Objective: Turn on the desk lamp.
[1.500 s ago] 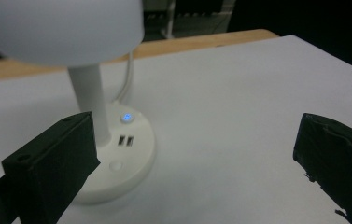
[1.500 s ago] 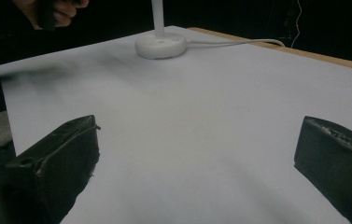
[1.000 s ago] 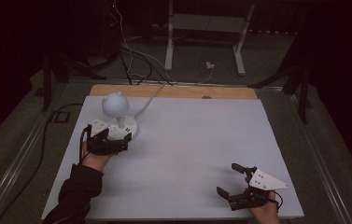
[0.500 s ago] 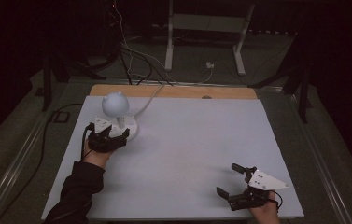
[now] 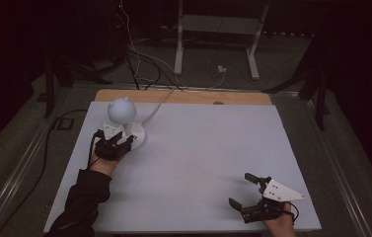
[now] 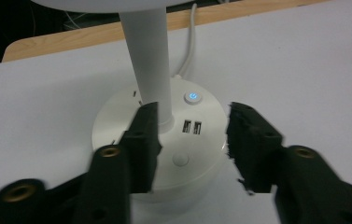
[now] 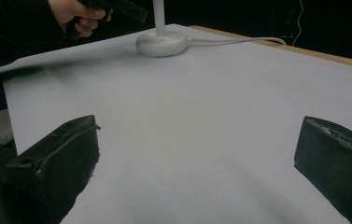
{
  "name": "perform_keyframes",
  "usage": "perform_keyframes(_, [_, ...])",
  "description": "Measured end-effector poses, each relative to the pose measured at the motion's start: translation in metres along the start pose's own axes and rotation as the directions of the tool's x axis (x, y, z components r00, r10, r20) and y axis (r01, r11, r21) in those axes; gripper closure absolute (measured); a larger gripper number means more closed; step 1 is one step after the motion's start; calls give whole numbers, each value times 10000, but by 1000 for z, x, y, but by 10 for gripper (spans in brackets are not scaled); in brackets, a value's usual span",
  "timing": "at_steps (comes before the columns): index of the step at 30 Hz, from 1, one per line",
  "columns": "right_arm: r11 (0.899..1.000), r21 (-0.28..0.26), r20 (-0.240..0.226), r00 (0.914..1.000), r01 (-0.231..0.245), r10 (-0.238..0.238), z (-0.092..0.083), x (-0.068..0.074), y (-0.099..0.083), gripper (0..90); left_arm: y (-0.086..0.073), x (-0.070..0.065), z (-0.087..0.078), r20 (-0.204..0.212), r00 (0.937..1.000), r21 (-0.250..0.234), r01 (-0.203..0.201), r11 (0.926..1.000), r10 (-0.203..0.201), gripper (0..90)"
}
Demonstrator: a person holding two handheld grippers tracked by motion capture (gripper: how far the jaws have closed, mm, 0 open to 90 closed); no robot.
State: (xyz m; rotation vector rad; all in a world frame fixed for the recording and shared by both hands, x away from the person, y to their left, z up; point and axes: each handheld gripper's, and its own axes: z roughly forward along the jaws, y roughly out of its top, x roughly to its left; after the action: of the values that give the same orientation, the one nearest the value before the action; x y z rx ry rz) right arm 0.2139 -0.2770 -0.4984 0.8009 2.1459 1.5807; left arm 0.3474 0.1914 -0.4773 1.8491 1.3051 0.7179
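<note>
Lamp [image 6: 159, 135] head cut off above; left gripper [image 6: 192, 144] jaws closing over base.

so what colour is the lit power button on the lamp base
Blue: a small glowing ring and power mark on the round white lamp base, on its power button. Clearest in the left gripper view.

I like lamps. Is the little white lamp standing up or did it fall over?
Standing up. The lamp has its round base flat on the table, with its stem pointing straight up.

One white lamp [image 5: 124, 123] is standing on the table [image 5: 198, 163], two USB ports [image 6: 191, 127] are showing on its base, and two grippers, left [image 5: 124, 143] and right [image 5: 242, 190], are working.
</note>
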Motion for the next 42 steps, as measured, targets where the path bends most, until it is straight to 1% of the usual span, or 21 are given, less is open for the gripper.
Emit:
perform_keyframes(2, [10000,-24,1,10000,9,-9,0,0,0,0,-1,1,2,87,10000,60,33,10000,-33,615])
perform_keyframes(4, [10000,-1,3,10000,-41,41,0,0,0,0,-2,2,3,58,10000,79,79,9999,-80,664])
perform_keyframes(5, [10000,16,3,10000,-15,15,0,0,0,0,-2,3,4,147,9998,103,116,9999,-117,681])
perform_keyframes(6, [10000,22,-3,10000,12,-12,0,0,0,0,-2,3,5,120,9999,114,77,9999,-79,706])
perform_keyframes(10, [10000,37,-25,10000,-32,32,1,0,0,0,-3,7,7,207,9997,166,125,9998,-128,806])
perform_keyframes(12, [10000,82,-36,10000,-17,17,1,0,-1,0,-4,8,10,268,9996,220,39,9998,-45,808])
perform_keyframes(14, [10000,65,-42,10000,14,-13,1,0,0,0,-6,9,11,314,9995,242,20,9997,-27,848])
perform_keyframes(15, [10000,43,-52,10000,-10,10,1,0,0,0,-6,10,12,366,9993,264,95,9996,-105,852])
perform_keyframes(16, [10000,58,-56,10000,-44,44,1,0,0,0,-7,10,13,401,9991,309,86,9995,-98,881])
perform_keyframes(18, [10000,84,-46,10000,-22,23,1,0,0,0,-7,12,15,491,9988,341,56,9994,-72,898])
perform_keyframes(20, [10000,58,-58,10000,-36,36,1,0,0,0,-8,13,16,463,9989,383,21,9993,-39,900])
perform_keyframes(22, [10000,84,-71,10000,-27,27,1,0,-1,0,-9,12,17,561,9984,397,25,9992,-47,900])
perform_keyframes(23, [10000,81,-74,10000,-14,14,1,0,0,0,-9,12,18,626,9980,452,-79,9989,51,900])
perform_keyframes(24, [10000,81,-74,10000,-14,14,1,0,0,0,-10,11,19,607,9980,449,-201,9988,174,900])
perform_keyframes(26, [9999,87,-90,9999,-70,71,1,0,-1,0,-11,9,21,476,9980,504,-450,9977,426,900])
perform_keyframes(30, [10000,92,-123,9999,-40,41,1,0,0,0,-12,9,25,427,9977,566,-543,9969,519,900])
perform_keyframes(32, [9999,81,-122,9999,-61,62,1,0,0,0,-13,11,26,375,9982,572,-498,9971,477,900])
perform_keyframes(36, [9999,110,-138,9999,-53,54,1,0,-1,0,-15,11,29,324,9971,683,-707,9952,686,900])
perform_keyframes(42, [9999,103,-130,9999,-35,37,1,0,0,0,-17,13,30,380,9971,600,-675,9959,653,900])
